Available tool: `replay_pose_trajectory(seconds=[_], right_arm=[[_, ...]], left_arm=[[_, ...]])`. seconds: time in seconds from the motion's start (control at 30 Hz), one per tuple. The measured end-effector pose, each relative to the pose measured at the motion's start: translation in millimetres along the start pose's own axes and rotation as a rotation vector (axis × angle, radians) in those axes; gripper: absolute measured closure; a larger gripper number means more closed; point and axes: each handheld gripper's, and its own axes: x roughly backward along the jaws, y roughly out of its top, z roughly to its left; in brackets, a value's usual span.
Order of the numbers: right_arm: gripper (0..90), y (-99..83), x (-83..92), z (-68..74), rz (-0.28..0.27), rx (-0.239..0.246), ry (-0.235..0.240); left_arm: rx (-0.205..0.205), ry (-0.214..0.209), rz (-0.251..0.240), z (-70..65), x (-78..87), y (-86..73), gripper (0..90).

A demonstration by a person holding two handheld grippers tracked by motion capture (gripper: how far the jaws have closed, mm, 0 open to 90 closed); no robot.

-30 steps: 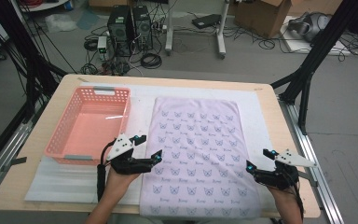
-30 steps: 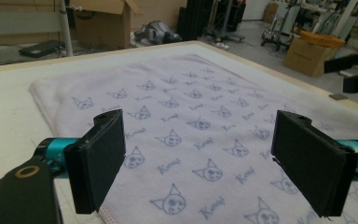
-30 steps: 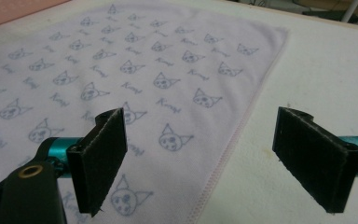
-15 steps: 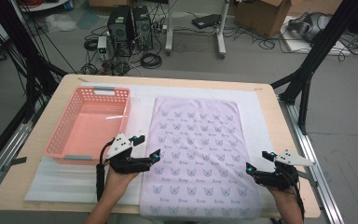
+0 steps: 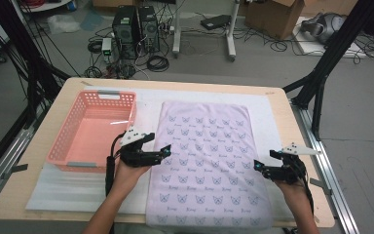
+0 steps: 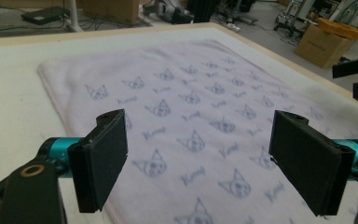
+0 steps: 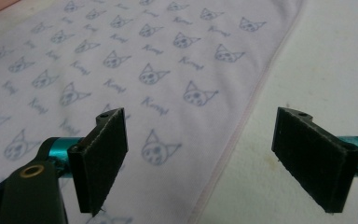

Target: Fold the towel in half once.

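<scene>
You held both tongs, left (image 5: 167,152) and right (image 5: 256,165), apart over the soft, flat, cat-printed rectangular towel (image 5: 202,151).

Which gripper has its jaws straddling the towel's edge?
The right gripper: the towel edge runs between its jaws. The left gripper sits over the towel.

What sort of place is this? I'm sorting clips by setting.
Probably a lab or workshop: computer towers and loose cables on the floor, cardboard boxes, and a black frame around the table.

Grey floor (image 5: 272,68), cables, cardboard boxes (image 5: 268,12)
</scene>
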Motion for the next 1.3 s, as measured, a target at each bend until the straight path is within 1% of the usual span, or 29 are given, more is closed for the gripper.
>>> replay_pose_trajectory(seconds=[0.03, 0.13, 0.23, 0.3, 0.37, 0.4, 0.43, 0.53, 0.57, 0.63, 0.67, 0.7, 0.73, 0.8, 0.83, 0.87, 0.9, 0.93, 0.97, 1.0, 1.03, 1.07, 1.1, 1.13, 1.17, 1.2, 1.23, 1.27, 1.3], right_arm=[[16.7, 5.8, -3.4, -3.9, 0.003, -0.007, 0.002], [16.7, 19.4, -13.1, -11.9, 0.018, -0.011, 0.003], [16.7, 30.9, -23.4, -17.7, 0.034, -0.010, 0.001], [16.9, 37.8, -28.8, -22.3, 0.028, -0.016, -0.001], [17.8, 42.8, -34.1, -28.3, 0.006, -0.036, 0.001], [18.8, 43.8, -36.0, -30.8, 0.005, -0.040, 0.002], [19.1, 44.9, -40.5, -34.6, 0.009, -0.044, -0.003], [19.2, 45.8, -52.2, -42.3, 0.037, -0.066, -0.020], [19.2, 46.0, -57.0, -44.5, 0.046, -0.068, -0.031], [19.2, 46.5, -66.8, -48.3, 0.063, -0.073, -0.043], [19.3, 47.2, -72.4, -49.5, 0.075, -0.075, -0.050], [19.6, 48.5, -79.4, -50.7, 0.093, -0.073, -0.056], [20.7, 49.5, -84.4, -51.3, 0.102, -0.074, -0.057], [24.5, 52.1, -92.5, -51.7, 0.123, -0.073, -0.071], [25.8, 53.6, -96.3, -51.7, 0.131, -0.072, -0.081], [27.7, 55.4, -99.2, -51.7, 0.137, -0.072, -0.096], [31.8, 57.0, -101.4, -51.7, 0.141, -0.070, -0.116], [35.4, 58.5, -103.4, -52.0, 0.148, -0.069, -0.122], [37.0, 59.9, -105.7, -52.4, 0.157, -0.071, -0.117], [40.3, 60.3, -107.7, -51.8, 0.155, -0.064, -0.120], [44.6, 60.3, -110.4, -51.4, 0.160, -0.058, -0.114], [46.8, 59.8, -112.0, -51.0, 0.168, -0.053, -0.117], [52.1, 60.0, -112.6, -49.4, 0.170, -0.041, -0.141], [55.0, 60.2, -112.8, -48.5, 0.172, -0.027, -0.161], [58.7, 60.3, -112.9, -47.8, 0.173, -0.027, -0.171], [63.7, 60.4, -112.7, -47.7, 0.172, -0.024, -0.169], [74.3, 60.5, -112.5, -47.4, 0.173, -0.026, -0.157], [84.7, 60.8, -112.2, -46.7, 0.176, -0.027, -0.133], [85.5, 61.1, -112.9, -44.9, 0.179, -0.019, -0.128]], left_arm=[[-0.003, 0.000, 0.008, 1.3, -3.5, 2.8, 19.8], [0.013, 0.001, 0.022, 7.0, -19.0, 10.0, 20.9], [0.034, 0.027, 0.034, 15.8, -33.9, 12.5, 21.4], [0.034, 0.064, 0.042, 22.2, -44.4, 12.6, 24.1], [0.050, 0.081, 0.049, 26.9, -51.8, 12.8, 25.2], [0.051, 0.098, 0.054, 29.5, -57.0, 12.9, 25.2], [0.056, 0.104, 0.064, 31.7, -59.8, 13.1, 25.5], [0.073, 0.152, 0.109, 41.7, -71.7, 12.2, 25.8], [0.076, 0.173, 0.140, 46.4, -76.9, 11.3, 26.1], [0.067, 0.228, 0.167, 51.4, -83.0, 9.2, 28.4], [0.061, 0.251, 0.201, 54.6, -87.6, 7.7, 29.8], [0.054, 0.273, 0.221, 56.3, -91.6, 5.8, 30.2], [0.056, 0.281, 0.228, 58.1, -94.2, 4.2, 31.0], [0.079, 0.309, 0.259, 64.3, -100.5, 0.0, 32.0], [0.100, 0.318, 0.275, 67.4, -102.2, 0.1, 32.8], [0.097, 0.326, 0.264, 68.0, -103.5, 1.8, 34.4], [0.086, 0.331, 0.278, 68.6, -105.2, 3.0, 34.8], [0.066, 0.334, 0.301, 68.5, -107.5, 3.8, 35.8], [0.036, 0.350, 0.308, 66.8, -108.9, 3.5, 36.9], [0.008, 0.359, 0.314, 65.2, -110.2, 3.0, 38.4], [0.002, 0.361, 0.316, 64.8, -110.3, 3.0, 39.0], [-0.002, 0.359, 0.313, 64.9, -110.0, 2.8, 40.2], [-0.008, 0.357, 0.313, 65.2, -109.4, 2.8, 42.9], [-0.008, 0.344, 0.310, 65.6, -108.7, 3.0, 47.1], [-0.011, 0.326, 0.308, 66.0, -107.8, 3.4, 57.4], [-0.007, 0.303, 0.304, 66.2, -107.5, 3.2, 69.2], [0.002, 0.285, 0.302, 67.0, -107.4, 3.1, 78.4], [0.031, 0.275, 0.293, 67.4, -107.6, 2.8, 84.7], [0.051, 0.272, 0.295, 68.5, -107.3, 3.4, 85.7]])
